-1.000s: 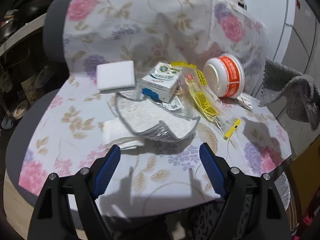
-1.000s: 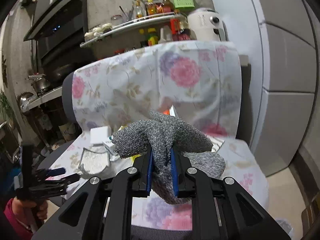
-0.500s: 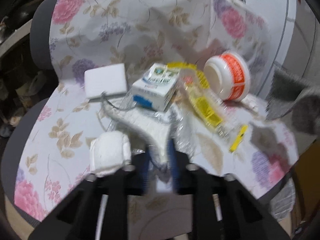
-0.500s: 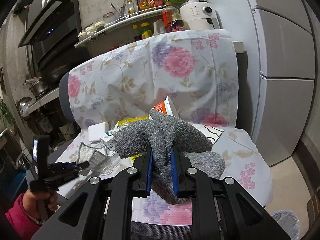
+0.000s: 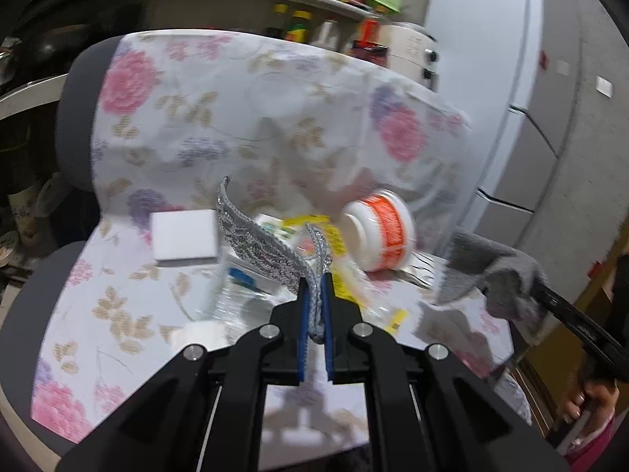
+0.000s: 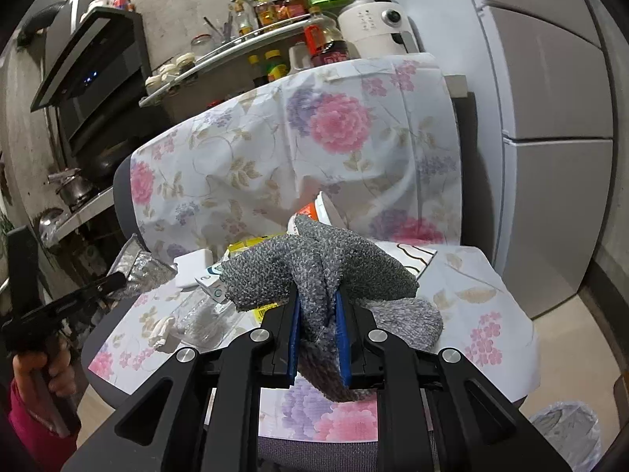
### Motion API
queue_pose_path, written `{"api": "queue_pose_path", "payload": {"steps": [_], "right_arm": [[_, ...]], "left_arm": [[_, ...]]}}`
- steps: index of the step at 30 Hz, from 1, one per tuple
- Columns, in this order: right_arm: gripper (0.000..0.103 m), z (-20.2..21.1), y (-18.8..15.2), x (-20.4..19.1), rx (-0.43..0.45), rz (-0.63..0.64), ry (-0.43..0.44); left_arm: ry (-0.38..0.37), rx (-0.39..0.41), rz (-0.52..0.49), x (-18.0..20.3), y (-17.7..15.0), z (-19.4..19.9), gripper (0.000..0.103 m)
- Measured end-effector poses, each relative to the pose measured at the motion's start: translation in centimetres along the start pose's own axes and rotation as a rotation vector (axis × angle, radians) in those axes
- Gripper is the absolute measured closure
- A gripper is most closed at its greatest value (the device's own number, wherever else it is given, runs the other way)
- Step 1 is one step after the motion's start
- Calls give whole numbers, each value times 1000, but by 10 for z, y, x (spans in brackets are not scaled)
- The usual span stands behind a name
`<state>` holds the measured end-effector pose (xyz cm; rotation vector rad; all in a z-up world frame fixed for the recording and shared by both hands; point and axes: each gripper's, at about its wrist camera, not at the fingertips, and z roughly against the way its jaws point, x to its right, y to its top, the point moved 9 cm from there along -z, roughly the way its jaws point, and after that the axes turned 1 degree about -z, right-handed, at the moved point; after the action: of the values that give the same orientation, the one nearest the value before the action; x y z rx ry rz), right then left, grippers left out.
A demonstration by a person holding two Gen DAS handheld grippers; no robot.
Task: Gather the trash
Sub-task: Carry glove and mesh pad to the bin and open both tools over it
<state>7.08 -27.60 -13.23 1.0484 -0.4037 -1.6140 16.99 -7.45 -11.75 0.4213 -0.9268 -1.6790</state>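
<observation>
My left gripper (image 5: 314, 287) is shut on a silver foil wrapper (image 5: 259, 247) and holds it lifted above the chair seat. It also shows in the right wrist view (image 6: 143, 269). My right gripper (image 6: 316, 303) is shut on a grey cloth (image 6: 314, 271), held above the seat's right side; the cloth shows in the left wrist view (image 5: 495, 275). On the seat lie a white and orange tub (image 5: 379, 236), a white box (image 5: 184, 238), yellow wrappers (image 5: 334, 240), a clear plastic wrapper (image 6: 204, 314) and a crumpled tissue (image 6: 161, 330).
The chair (image 6: 118, 192) is draped with a flowered cloth (image 6: 314, 149). A lined bin (image 6: 566, 432) stands on the floor at the right. A fridge (image 6: 550, 118) stands right of the chair. A shelf with bottles (image 6: 275, 23) is behind.
My left gripper went from open above the seat to shut on the foil wrapper and has lifted it. My right gripper has kept hold of the grey cloth.
</observation>
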Motion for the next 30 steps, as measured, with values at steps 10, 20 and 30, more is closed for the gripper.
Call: {"api": "queue_pose_path", "payload": {"steps": [10,20,30], "right_arm": [[86,60,-9,46,38,-14,-145],[86,162,-54,145,73,-120,-439],[86,195,-134,225,-24,-248,-604]], "left_arm": [[-242,-50,-147,124,-47,-21,99],[-544,-89,-327,274,-94,-34,99],[-672,-185,-495,387,-166,-50,99]]}}
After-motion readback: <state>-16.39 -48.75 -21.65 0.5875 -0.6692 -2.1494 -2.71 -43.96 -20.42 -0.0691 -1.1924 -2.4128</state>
